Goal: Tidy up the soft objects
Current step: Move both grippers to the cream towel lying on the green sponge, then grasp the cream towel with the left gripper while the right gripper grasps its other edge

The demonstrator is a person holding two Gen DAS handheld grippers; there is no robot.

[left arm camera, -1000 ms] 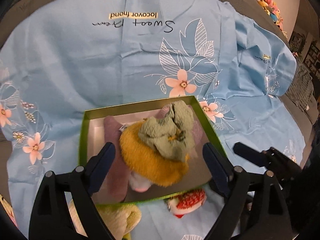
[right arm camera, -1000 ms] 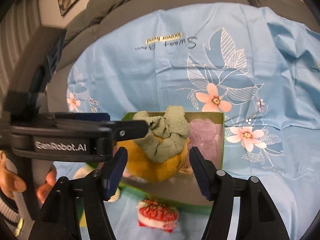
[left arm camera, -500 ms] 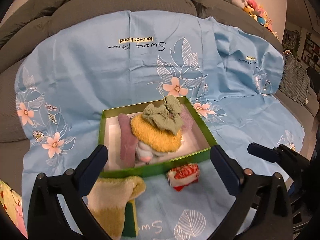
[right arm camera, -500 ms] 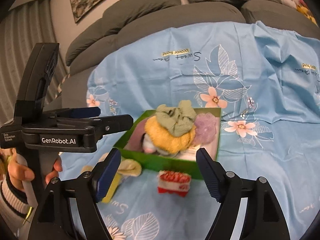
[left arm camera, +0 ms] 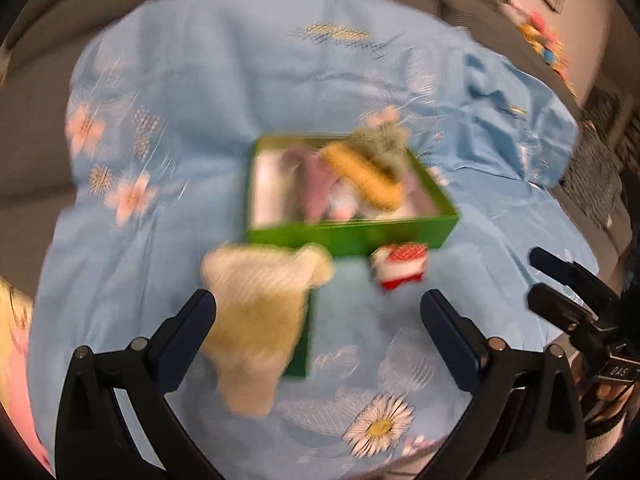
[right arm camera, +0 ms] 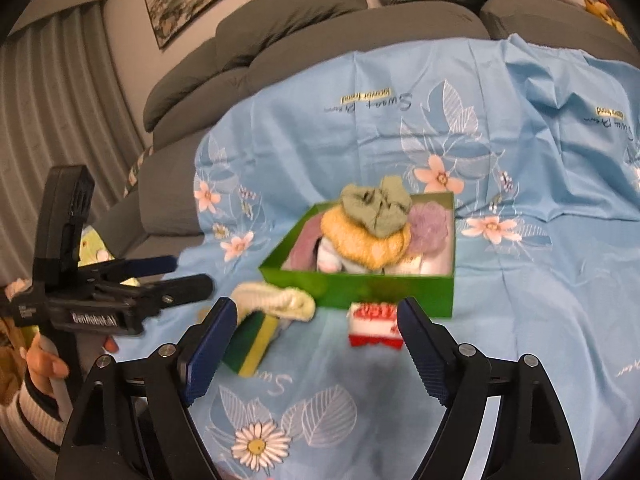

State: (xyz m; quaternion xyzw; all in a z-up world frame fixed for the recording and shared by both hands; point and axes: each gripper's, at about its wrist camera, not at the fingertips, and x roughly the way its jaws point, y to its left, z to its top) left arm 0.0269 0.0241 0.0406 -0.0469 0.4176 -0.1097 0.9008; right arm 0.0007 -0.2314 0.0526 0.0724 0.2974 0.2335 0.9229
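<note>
A green box [right arm camera: 376, 288] sits on a blue floral cloth [right arm camera: 520, 300] draped over a grey sofa [right arm camera: 280, 28], heaped with an olive, a yellow and a lilac soft item. Just in front of the box lie a cream knit piece [right arm camera: 276, 300] and a red-and-white item [right arm camera: 376, 322]. The left hand-held gripper [left arm camera: 318, 310] is spread, empty; the right hand-held gripper [right arm camera: 316, 318] has just been opening, nothing between its jaws.
</note>
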